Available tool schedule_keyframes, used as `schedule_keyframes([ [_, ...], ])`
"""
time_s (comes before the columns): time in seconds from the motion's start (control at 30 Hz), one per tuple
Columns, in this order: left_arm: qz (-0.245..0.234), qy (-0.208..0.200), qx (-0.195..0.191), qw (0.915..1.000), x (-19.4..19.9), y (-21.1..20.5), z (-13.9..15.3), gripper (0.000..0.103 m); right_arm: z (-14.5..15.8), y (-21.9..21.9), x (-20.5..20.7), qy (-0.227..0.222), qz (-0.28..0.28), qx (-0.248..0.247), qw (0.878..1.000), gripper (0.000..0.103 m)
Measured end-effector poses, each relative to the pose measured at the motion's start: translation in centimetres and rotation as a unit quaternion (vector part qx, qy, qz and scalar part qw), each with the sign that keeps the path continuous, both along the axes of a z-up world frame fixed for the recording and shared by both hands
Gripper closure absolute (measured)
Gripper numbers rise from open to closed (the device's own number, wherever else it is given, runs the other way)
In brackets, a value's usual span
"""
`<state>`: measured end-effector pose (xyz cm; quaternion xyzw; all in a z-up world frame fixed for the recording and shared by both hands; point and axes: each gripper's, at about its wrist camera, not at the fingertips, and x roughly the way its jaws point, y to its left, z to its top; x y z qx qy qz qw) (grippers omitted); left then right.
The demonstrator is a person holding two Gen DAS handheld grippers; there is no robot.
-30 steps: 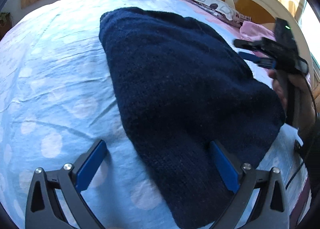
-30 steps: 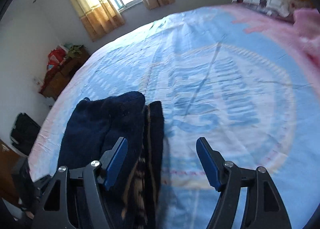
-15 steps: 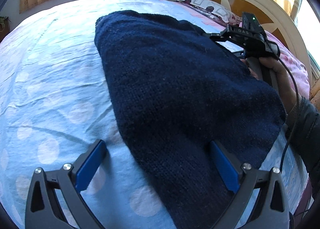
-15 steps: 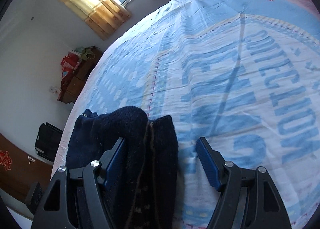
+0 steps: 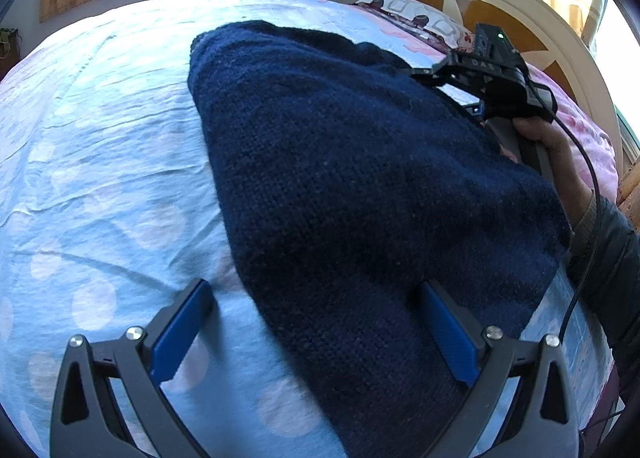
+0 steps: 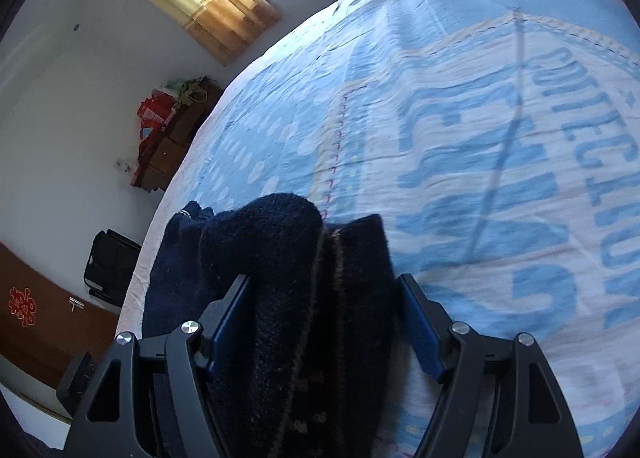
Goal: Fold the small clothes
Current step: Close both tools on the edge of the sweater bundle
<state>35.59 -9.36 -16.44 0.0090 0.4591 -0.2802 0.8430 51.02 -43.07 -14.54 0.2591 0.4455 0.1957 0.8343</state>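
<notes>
A dark navy knitted sweater [image 5: 360, 178] lies on the light blue bedsheet [image 5: 100, 158]. My left gripper [image 5: 316, 318] is open, low over the sweater's near end, with its right finger on the knit and its left finger over the sheet. My right gripper [image 6: 324, 318] is open, and the sweater's thick edge [image 6: 320, 298] with tan stripes lies between its fingers. In the left wrist view the right gripper [image 5: 444, 76] sits at the sweater's far right edge, held by a hand.
The sheet with large blue lettering [image 6: 500, 138] stretches beyond the sweater. A cream headboard [image 5: 520, 6] and a patterned pillow [image 5: 412, 16] stand at the bed's far right. A wooden cabinet with red items [image 6: 168, 130] and a dark bag [image 6: 108, 266] stand off the bed.
The right gripper has moved in over the sweater's edge, so the knit now lies between its fingers. The left gripper has stayed almost still. Both remain open.
</notes>
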Motion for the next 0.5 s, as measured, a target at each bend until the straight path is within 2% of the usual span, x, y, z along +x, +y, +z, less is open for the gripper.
schedule_keyframes([
  [0.13,0.000,0.001,-0.003,1.0000,0.0,0.1,0.0,0.000,-0.1,0.5,0.5,0.006,-0.001,-0.001,1.000,0.031],
  [0.17,-0.006,-0.003,-0.007,1.0000,-0.2,0.0,0.2,0.009,0.0,0.7,0.5,0.008,0.004,0.002,1.000,0.031],
  [0.2,-0.016,-0.006,-0.014,0.9998,-0.4,-0.1,0.3,0.026,0.0,0.8,0.5,0.010,0.007,0.006,1.000,0.041],
  [0.23,-0.025,-0.008,-0.021,0.9994,-0.6,-0.2,0.5,0.027,-0.2,0.8,0.3,0.014,0.014,0.024,1.000,0.051],
  [0.3,-0.022,-0.021,-0.010,0.9995,-1.0,-0.6,0.5,0.033,-0.5,0.6,0.0,0.019,0.004,0.041,0.999,0.058],
  [0.4,-0.021,-0.031,-0.011,0.9992,-1.3,-0.5,0.9,0.051,0.0,0.7,-1.0,0.006,-0.011,0.040,0.999,0.065],
  [0.5,-0.014,-0.037,-0.013,0.9991,-1.4,0.1,1.2,0.064,1.0,1.3,-2.0,-0.010,-0.026,0.026,0.999,0.068],
])
